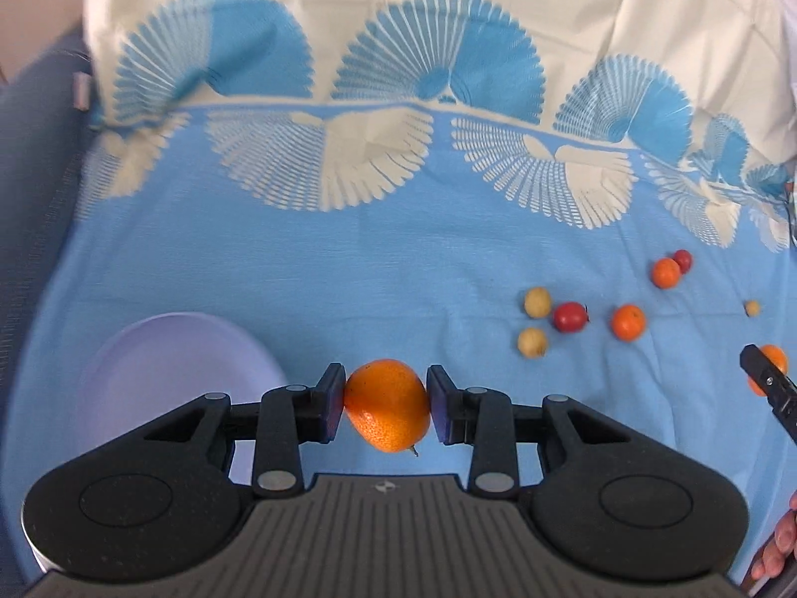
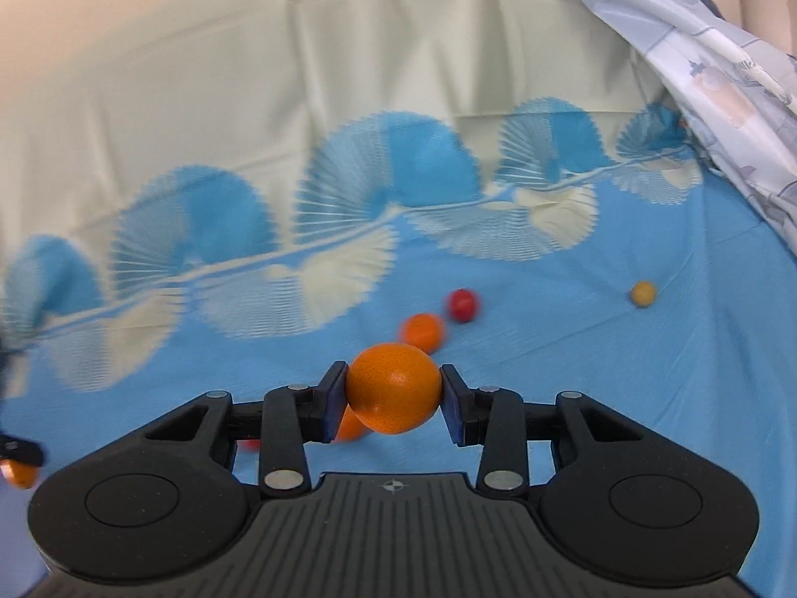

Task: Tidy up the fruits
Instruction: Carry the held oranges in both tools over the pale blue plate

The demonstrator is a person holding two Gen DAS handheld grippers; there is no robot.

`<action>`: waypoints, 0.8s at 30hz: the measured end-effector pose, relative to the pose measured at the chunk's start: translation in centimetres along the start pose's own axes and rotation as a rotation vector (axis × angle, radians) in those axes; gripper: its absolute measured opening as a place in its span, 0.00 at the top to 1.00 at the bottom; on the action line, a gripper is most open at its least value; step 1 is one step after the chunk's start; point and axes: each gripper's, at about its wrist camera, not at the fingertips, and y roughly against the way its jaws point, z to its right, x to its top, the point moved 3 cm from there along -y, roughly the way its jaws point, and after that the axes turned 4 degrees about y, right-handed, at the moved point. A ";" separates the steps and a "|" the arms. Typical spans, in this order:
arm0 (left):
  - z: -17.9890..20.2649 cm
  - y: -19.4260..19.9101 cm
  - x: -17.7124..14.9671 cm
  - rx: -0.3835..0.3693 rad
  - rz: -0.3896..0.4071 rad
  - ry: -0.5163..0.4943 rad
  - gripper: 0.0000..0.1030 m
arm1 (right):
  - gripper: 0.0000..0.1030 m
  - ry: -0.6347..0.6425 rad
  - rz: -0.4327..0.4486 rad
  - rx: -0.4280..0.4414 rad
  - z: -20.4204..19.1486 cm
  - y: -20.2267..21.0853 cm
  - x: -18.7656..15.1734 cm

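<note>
An orange (image 1: 387, 404) is pinched between the two blue pads of the left gripper (image 1: 387, 406); both pads are pressed against its sides, and the fruit is held clear of the blue patterned cloth (image 1: 348, 269). A short stem stub is seen at the orange's lower edge. A pale lilac plate (image 1: 169, 369) is seen lying on the cloth to the left of this gripper, partly hidden behind the gripper body.

Loose fruit is observed on the cloth to the right in the left wrist view: two yellow fruits (image 1: 537, 302) lying near each other, a red fruit (image 1: 570, 317) just beside them, an orange fruit (image 1: 628, 322) a little further right, and a further orange-and-red pair (image 1: 666, 272) touching or nearly touching beyond these. A small yellow fruit (image 1: 752, 307) is noted apart, near the right edge.

A second orange (image 2: 393, 387) is gripped in the same manner by the right gripper (image 2: 393, 393), its pads closed against the fruit's sides, and it too is held off the cloth. Behind it, in the right wrist view, another orange fruit and a red fruit are seen on the cloth, blurred, with a yellow fruit well apart to the right. A printed pale sheet (image 2: 722, 74) is draped across the upper right corner.

Part of the right gripper with its orange is visible at the right edge of the left wrist view, and fingertips of a hand (image 1: 777, 548) are seen at the lower right corner.
</note>
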 end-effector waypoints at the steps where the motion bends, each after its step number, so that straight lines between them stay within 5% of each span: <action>1: -0.7 1.5 -0.6 -0.001 0.012 0.001 0.62 | 0.61 0.008 0.006 0.022 -1.2 1.5 -0.2; 16: -14.0 16.9 -10.8 0.066 0.118 0.035 0.62 | 0.61 0.224 -0.045 0.388 -21.3 18.4 -7.1; 24: -20.1 20.1 -16.6 0.070 0.116 0.099 0.62 | 0.61 0.349 -0.063 0.454 -27.6 23.8 -11.5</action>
